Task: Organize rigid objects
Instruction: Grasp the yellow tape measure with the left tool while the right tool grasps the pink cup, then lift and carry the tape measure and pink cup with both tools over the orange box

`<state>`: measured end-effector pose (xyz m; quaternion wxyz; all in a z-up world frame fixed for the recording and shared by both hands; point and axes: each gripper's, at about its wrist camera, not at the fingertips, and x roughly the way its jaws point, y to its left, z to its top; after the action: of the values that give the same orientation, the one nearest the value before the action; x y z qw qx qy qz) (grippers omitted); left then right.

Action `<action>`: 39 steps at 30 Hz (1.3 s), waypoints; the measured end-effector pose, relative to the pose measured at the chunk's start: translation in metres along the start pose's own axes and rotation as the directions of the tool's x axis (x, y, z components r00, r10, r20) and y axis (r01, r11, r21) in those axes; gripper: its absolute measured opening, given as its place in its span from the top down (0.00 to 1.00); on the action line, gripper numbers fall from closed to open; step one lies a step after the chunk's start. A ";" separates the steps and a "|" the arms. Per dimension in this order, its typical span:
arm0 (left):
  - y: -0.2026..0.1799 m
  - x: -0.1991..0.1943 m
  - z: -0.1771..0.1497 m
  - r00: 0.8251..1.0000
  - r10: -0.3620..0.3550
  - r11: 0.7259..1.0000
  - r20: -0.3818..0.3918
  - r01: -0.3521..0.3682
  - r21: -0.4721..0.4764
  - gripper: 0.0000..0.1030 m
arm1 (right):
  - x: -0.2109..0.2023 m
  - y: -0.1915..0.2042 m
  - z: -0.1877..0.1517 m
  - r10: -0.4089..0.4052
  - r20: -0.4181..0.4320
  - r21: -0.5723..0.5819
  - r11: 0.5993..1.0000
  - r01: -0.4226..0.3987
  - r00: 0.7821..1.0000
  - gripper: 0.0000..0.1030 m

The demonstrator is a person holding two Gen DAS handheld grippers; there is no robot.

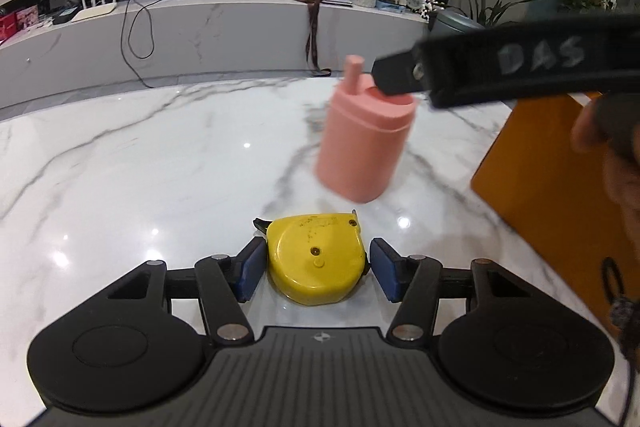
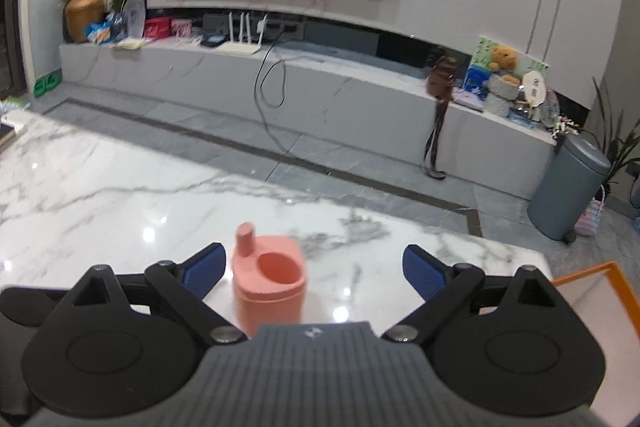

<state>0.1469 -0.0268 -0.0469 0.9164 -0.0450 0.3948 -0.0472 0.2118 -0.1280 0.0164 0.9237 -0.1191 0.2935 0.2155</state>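
Observation:
A yellow tape measure (image 1: pixel 316 259) lies flat on the white marble table (image 1: pixel 160 167), and my left gripper (image 1: pixel 318 247) is shut on it, a blue pad against each side. Beyond it a pink cup-like container with a side peg (image 1: pixel 364 139) is blurred and leans left. One black finger (image 1: pixel 400 79) of my right gripper reaches over its rim. In the right wrist view the same pink container (image 2: pixel 268 287) stands between the wide-apart pads of my right gripper (image 2: pixel 314 255). It is nearer the left pad (image 2: pixel 204 271), and neither pad presses on it.
An orange-rimmed tray (image 1: pixel 540 167) sits at the table's right edge, also seen as the orange tray's corner (image 2: pixel 592 271). A person's hand (image 1: pixel 612 147) holds the right gripper. Beyond the table's far edge are grey floor, a long TV bench (image 2: pixel 320 95) and a grey bin (image 2: pixel 568 187).

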 end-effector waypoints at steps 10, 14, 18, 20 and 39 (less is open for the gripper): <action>0.022 -0.006 -0.001 1.000 -0.018 1.000 -0.009 0.018 0.007 0.37 | 0.047 0.027 -0.006 0.041 -0.077 -0.024 0.999 -0.043 0.996 0.09; 0.024 -0.004 -0.001 1.000 -0.022 1.000 0.000 0.022 0.013 0.37 | 0.059 0.031 -0.012 0.036 -0.106 -0.034 0.999 -0.040 0.994 0.23; 0.024 -0.002 0.000 1.000 -0.022 1.000 0.005 0.021 0.015 0.37 | 0.064 0.029 -0.017 0.041 -0.131 -0.034 0.998 -0.046 0.991 0.39; 0.024 -0.001 0.000 1.000 -0.021 1.000 0.006 0.021 0.015 0.37 | 0.064 0.027 -0.017 0.049 -0.136 -0.028 0.998 -0.053 0.990 0.43; 0.014 -0.014 0.004 1.000 -0.017 0.999 0.019 0.016 0.029 0.37 | 0.047 0.023 -0.006 0.090 -0.106 -0.006 0.996 -0.092 0.990 0.44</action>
<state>0.1406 -0.0108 -0.0361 0.9204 -0.0357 0.3847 -0.0600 0.2323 -0.0947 -0.0187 0.8954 -0.1218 0.3459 0.2524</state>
